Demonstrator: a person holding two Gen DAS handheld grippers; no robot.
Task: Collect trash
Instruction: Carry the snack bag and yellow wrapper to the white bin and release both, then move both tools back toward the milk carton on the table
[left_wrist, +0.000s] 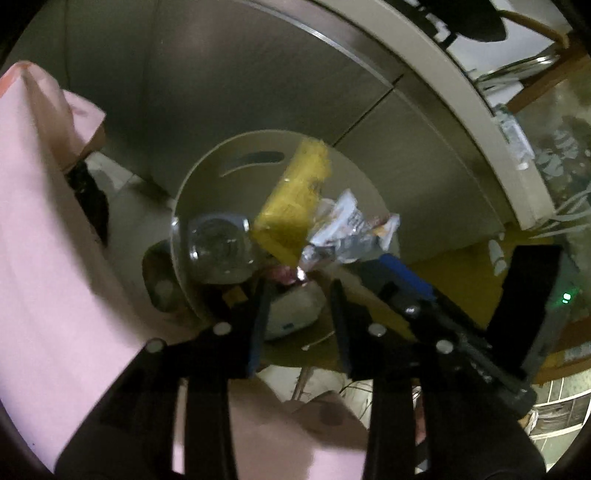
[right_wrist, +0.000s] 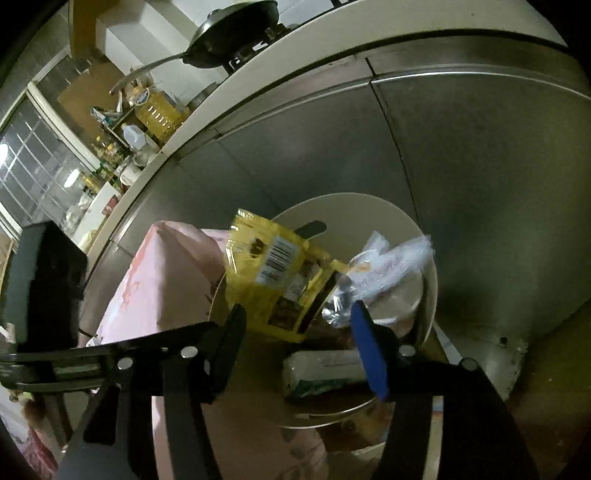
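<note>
A round beige bin (left_wrist: 221, 155) (right_wrist: 369, 201) stands against steel cabinet fronts. Over its mouth a crumpled yellow wrapper (left_wrist: 295, 195) (right_wrist: 273, 277) and a silver-and-white wrapper (left_wrist: 351, 229) (right_wrist: 388, 269) are tilted and loose, with neither gripper pressing on them. Inside lie a clear bottle (left_wrist: 218, 247) and a white-green packet (right_wrist: 321, 369). My left gripper (left_wrist: 299, 291) is open above the bin with nothing between its fingers. My right gripper (right_wrist: 299, 332) (left_wrist: 465, 277) is open wide. The yellow wrapper's lower edge hangs just ahead of its gap, apart from both pads.
A pink bag (left_wrist: 37, 221) (right_wrist: 166, 277) leans beside the bin on the left. Steel cabinet doors (right_wrist: 480, 166) rise behind it under a counter edge (right_wrist: 258, 70) that carries a pan (right_wrist: 229, 33) and an oil bottle (right_wrist: 159, 114). A yellowish floor (left_wrist: 450, 258) shows at the right.
</note>
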